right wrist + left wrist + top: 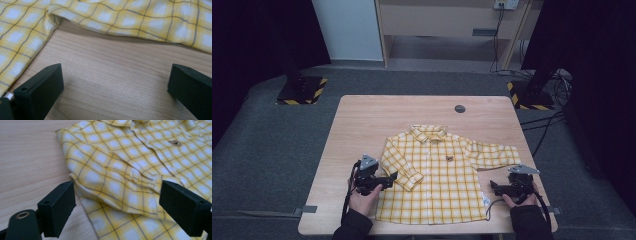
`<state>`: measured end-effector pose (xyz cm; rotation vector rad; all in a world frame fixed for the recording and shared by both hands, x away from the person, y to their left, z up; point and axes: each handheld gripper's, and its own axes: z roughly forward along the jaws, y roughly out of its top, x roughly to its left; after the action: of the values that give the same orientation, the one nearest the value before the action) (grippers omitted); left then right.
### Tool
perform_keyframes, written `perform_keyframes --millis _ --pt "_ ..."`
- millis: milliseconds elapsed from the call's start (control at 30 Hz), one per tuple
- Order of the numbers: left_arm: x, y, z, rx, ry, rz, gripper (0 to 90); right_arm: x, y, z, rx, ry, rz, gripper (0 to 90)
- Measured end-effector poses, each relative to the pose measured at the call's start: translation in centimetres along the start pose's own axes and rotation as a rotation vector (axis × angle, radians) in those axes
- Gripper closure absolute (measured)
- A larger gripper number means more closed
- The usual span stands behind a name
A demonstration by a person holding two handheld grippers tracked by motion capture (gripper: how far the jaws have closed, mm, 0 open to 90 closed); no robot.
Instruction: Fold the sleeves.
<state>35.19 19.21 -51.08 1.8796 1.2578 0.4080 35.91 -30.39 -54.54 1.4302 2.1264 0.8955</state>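
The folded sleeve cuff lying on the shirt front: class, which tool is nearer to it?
Left. The left tool sits at the folded sleeve cuff, jaws open around it. The right tool waits off the shirt's opposite edge, over bare table.

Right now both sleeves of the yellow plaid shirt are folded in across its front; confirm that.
Not quite. Only one sleeve, by the left gripper, is folded across the shirt; the other sleeve lies stretched out on the table, as the high view shows.

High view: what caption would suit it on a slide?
Yellow checked shirt lies flat on a wooden table, one sleeve folded in; left gripper and right gripper flank it, open.
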Motion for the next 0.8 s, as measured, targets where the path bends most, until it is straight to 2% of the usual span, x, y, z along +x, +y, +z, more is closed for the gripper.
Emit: perform_keyframes --millis 200,267,467,667,800 --pt "0.6 -0.4 0.0 0.053 0.033 0.006 10.6 0.0 0.0 0.0 0.000 0.000 0.000 0.3" --pt "0.9 -0.8 -0.2 0.037 0.035 -0.010 11.0 0.0 0.0 0.0 0.000 0.000 0.000 0.3" --pt "1.8 -1.7 -0.5 0.050 0.063 -0.025 10.6 0.0 0.0 0.0 0.000 0.000 0.000 0.3" --pt "2.3 -2.2 -0.8 0.050 0.078 -0.020 9.0 0.0 0.0 0.0 0.000 0.000 0.000 0.3" --pt "2.7 -2.9 -1.2 0.054 0.110 -0.006 8.9 0.0 0.0 0.0 0.000 0.000 0.001 0.5"
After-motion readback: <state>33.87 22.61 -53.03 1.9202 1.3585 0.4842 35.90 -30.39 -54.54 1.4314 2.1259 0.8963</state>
